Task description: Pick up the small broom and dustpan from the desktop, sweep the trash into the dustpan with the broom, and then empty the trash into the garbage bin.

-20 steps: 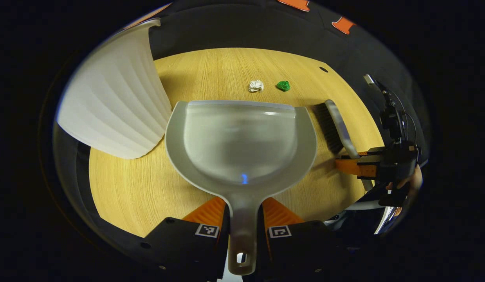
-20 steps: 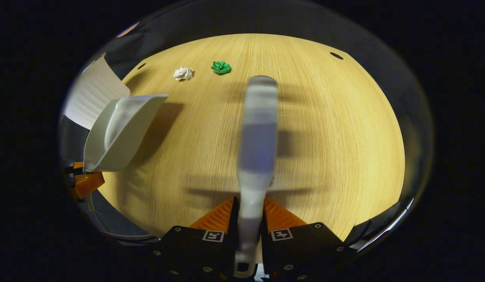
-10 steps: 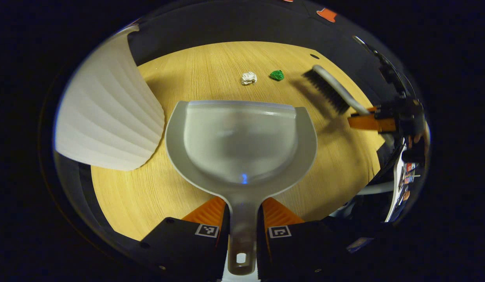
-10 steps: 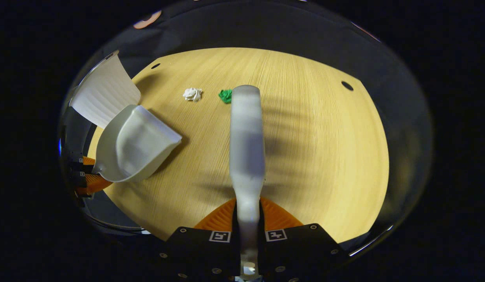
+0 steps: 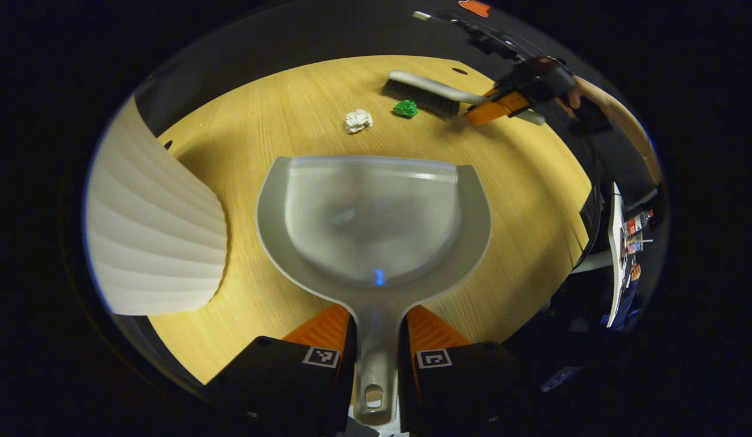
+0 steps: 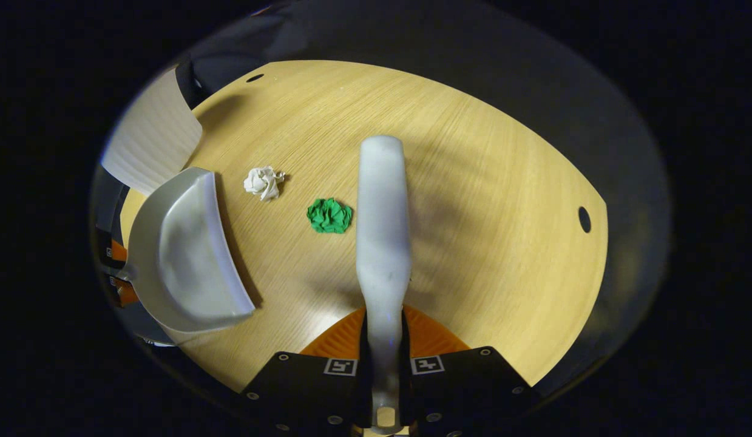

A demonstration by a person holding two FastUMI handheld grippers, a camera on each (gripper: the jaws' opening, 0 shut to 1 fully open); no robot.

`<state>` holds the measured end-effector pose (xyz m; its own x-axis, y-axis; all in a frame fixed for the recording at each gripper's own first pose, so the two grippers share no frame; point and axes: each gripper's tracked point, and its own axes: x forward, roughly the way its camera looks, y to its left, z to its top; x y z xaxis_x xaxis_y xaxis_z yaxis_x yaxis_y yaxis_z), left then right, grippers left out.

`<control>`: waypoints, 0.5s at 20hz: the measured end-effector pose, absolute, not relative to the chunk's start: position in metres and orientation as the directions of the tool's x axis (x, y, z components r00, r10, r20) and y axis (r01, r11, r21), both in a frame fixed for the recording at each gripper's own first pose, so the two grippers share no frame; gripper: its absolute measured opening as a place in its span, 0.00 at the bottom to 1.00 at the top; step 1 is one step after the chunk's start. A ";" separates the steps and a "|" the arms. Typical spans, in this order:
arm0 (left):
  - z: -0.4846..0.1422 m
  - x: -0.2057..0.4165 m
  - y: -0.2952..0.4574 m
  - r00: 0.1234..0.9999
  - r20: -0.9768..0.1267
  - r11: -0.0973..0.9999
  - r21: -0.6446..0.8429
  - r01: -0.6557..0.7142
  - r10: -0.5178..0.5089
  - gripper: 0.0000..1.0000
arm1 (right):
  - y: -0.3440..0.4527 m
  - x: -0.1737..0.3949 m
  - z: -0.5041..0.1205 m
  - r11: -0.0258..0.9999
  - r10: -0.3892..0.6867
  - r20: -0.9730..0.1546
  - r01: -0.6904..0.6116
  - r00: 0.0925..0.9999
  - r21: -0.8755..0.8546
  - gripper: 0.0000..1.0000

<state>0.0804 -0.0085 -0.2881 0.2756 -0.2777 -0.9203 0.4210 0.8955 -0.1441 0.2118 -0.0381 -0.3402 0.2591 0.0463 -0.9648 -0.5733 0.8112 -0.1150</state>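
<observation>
My left gripper (image 5: 376, 328) is shut on the handle of the grey dustpan (image 5: 373, 217), whose mouth faces the far side of the table. Beyond its lip lie a white paper wad (image 5: 358, 120) and a green paper wad (image 5: 405, 108). Past the green wad, the small broom (image 5: 425, 97) has its dark bristles just behind the wad, held by the right gripper (image 5: 494, 109). In the right gripper view my right gripper (image 6: 385, 331) is shut on the broom handle (image 6: 382, 230). There the green wad (image 6: 330, 215) lies just left of the broom, the white wad (image 6: 262, 182) farther left, the dustpan (image 6: 184, 255) at left.
A white ribbed garbage bin (image 5: 151, 230) stands on the left of the wooden table (image 5: 521, 200), also seen as the bin (image 6: 151, 142) at upper left. A person's arm (image 5: 612, 115) holds the right gripper. Small dark holes (image 6: 584, 219) mark the table near its edges.
The right gripper carried the broom across the table to the far side and set its bristles behind the green wad. The dustpan turned slightly, so the bin slid left and lower in the left gripper view.
</observation>
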 end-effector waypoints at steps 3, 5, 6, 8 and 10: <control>-0.299 0.081 -0.002 0.261 -0.932 0.892 -0.117 0.437 -0.251 0.32 | -0.019 0.222 -0.343 0.779 0.097 -0.972 -0.624 0.216 -0.060 0.17; -0.301 0.080 -0.002 0.258 -0.934 0.889 -0.113 0.445 -0.248 0.32 | -0.002 0.213 -0.343 0.747 0.140 -0.975 -0.665 0.171 -0.009 0.17; -0.301 0.082 -0.001 0.261 -0.933 0.886 -0.111 0.450 -0.250 0.32 | 0.005 0.206 -0.343 0.720 0.153 -0.977 -0.694 0.148 0.008 0.17; -0.304 0.084 -0.001 0.260 -0.932 0.887 -0.114 0.449 -0.251 0.32 | 0.018 0.189 -0.343 0.663 0.176 -0.979 -0.748 0.105 0.039 0.17; -0.306 0.082 -0.002 0.259 -0.934 0.886 -0.111 0.449 -0.248 0.32 | 0.036 0.171 -0.340 0.617 0.214 -0.976 -0.780 0.039 0.104 0.17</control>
